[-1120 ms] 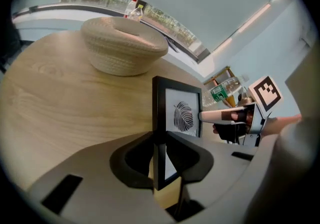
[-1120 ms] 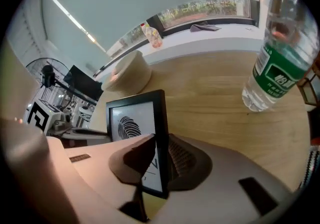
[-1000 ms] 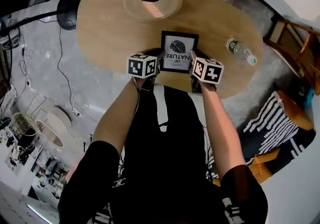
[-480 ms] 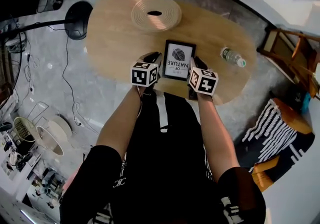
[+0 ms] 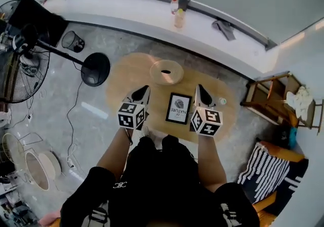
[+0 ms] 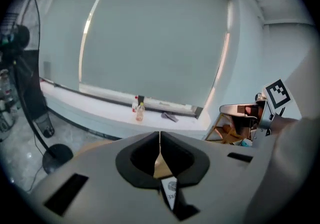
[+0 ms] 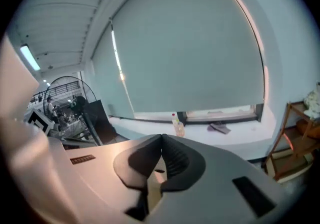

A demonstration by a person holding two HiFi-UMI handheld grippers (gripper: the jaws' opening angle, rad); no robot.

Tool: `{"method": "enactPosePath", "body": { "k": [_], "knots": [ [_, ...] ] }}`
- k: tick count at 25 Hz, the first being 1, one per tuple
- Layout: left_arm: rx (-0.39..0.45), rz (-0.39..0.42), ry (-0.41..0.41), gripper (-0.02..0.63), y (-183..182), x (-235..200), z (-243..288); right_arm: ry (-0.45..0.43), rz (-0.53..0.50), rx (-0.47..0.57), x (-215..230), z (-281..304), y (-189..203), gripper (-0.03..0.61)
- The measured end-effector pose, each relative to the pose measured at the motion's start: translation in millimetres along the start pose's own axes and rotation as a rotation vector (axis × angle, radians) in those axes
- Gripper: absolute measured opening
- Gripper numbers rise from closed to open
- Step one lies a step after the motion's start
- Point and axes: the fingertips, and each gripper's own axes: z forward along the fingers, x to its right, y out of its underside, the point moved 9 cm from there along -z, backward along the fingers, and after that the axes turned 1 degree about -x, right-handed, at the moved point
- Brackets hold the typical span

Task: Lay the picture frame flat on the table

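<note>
The black picture frame, with a leaf print and lettering, lies flat on the oval wooden table. In the head view my left gripper hovers to the left of the frame and my right gripper to its right; neither touches it. Both point away from me, and each has its jaws pressed together with nothing between them. The left gripper view shows its own tips meeting, with a sliver of the frame below them. In the right gripper view the tips also meet.
A round woven mat lies at the table's far side and a bottle near its right end. A standing fan with a round base is at the left. A wooden chair is at the right, and bottles stand on the sill.
Both grippers have come off the frame's sides and moved apart. The head view has pulled back, so the table looks much smaller. The frame stays flat on the table.
</note>
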Motion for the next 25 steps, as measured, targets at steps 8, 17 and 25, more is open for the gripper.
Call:
{"method": "enactPosePath", "body": {
  "k": [8,17,25],
  "knots": [
    [0.287,0.148,-0.147,0.021,-107.6,-21.5,-169.5,0.009,-0.157,0.259,-98.4,-92.8,-102.5,0.014],
    [0.414,0.213,-0.195,0.021,-144.0,-32.6,-231.6,0.032,-0.199,0.403,-138.6,-122.8,-140.7,0.012],
    [0.437,0.207,-0.191,0.021,-143.7,-34.4,-244.5,0.062,-0.209,0.438,-140.5,-134.7,-146.0,0.012]
  ]
}}
